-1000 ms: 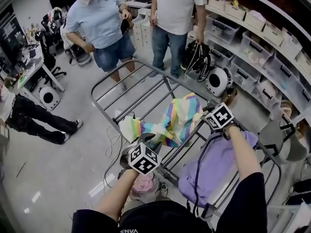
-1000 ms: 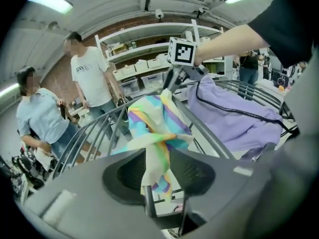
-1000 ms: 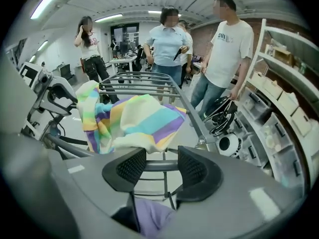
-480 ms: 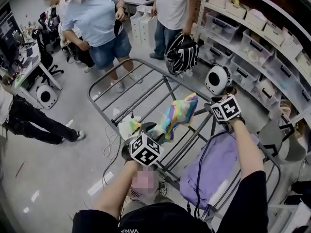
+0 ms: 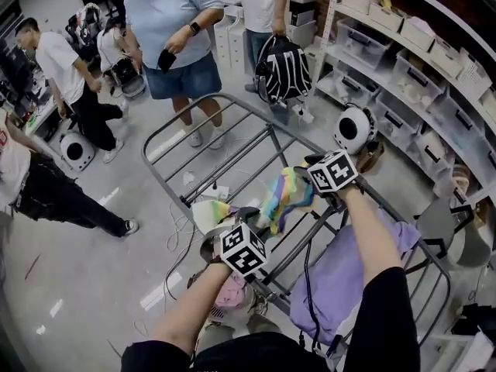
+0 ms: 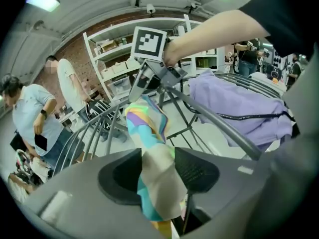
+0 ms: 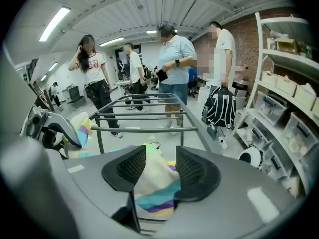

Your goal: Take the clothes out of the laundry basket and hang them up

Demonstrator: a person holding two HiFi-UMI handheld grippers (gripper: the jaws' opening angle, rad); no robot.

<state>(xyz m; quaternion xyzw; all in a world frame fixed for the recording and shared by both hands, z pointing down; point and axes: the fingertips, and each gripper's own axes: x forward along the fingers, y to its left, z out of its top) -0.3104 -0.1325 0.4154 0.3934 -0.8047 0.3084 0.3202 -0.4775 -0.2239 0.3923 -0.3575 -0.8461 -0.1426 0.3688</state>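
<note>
A pastel rainbow-striped garment stretches between my two grippers above the grey drying rack. My left gripper has one end between its pads; its jaws have just been opening wider, and the cloth still fills the gap and touches both pads. My right gripper is shut on the other end. In the left gripper view the striped garment runs up to the right gripper. A lilac hooded garment lies over the rack's near bars. Pink cloth shows low under my left arm.
Several people stand beyond the rack's far end, one holding a black backpack. Shelves with storage bins line the right side. A white round device sits on the floor by the shelves. Cables lie left of the rack.
My right gripper has moved left toward the left one, and the striped garment has gathered from a wide spread into a narrow band. The people behind the rack have shifted about.
</note>
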